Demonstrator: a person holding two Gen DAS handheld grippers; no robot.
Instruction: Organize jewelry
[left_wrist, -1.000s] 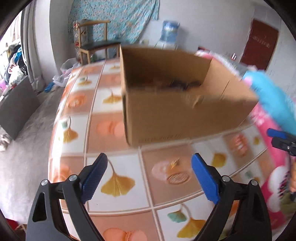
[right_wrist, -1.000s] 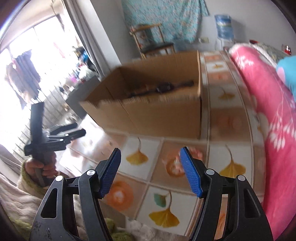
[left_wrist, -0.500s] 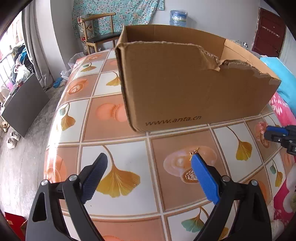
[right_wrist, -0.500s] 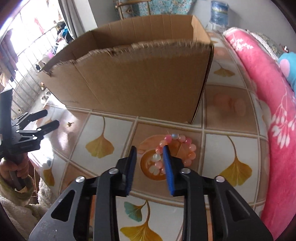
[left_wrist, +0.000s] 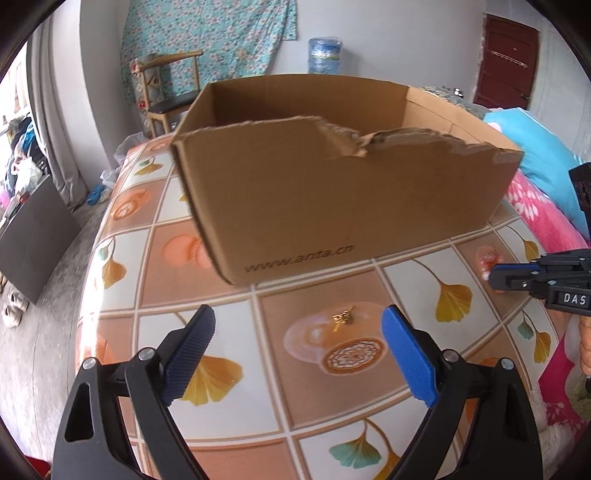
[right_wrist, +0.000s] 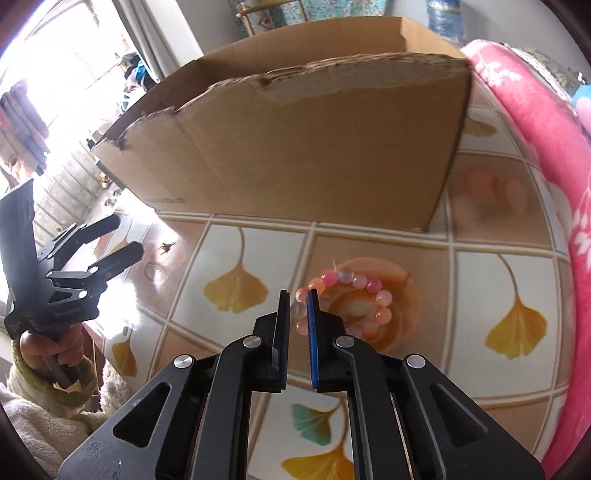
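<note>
right wrist | right gripper (right_wrist: 295, 308) jaws closing on bead bracelet (right_wrist: 347, 306) | risk: beads roll free | left gripper (left_wrist: 295, 350) spread over gold earring (left_wrist: 342, 318)

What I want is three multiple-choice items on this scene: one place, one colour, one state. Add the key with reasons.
1. Where does the bead bracelet lie?
A. on the table, in front of the cardboard box
B. inside the box
C. hanging on a hook

2. Its beads are mostly:
A. green
B. pink
C. black

3. The left claw is:
A. shut on the bracelet
B. shut on the box rim
C. open, gripping nothing

Key: A, it rests on the patterned table outside the box; B, pink beads show all round the ring; C, its pads stand wide apart.
</note>
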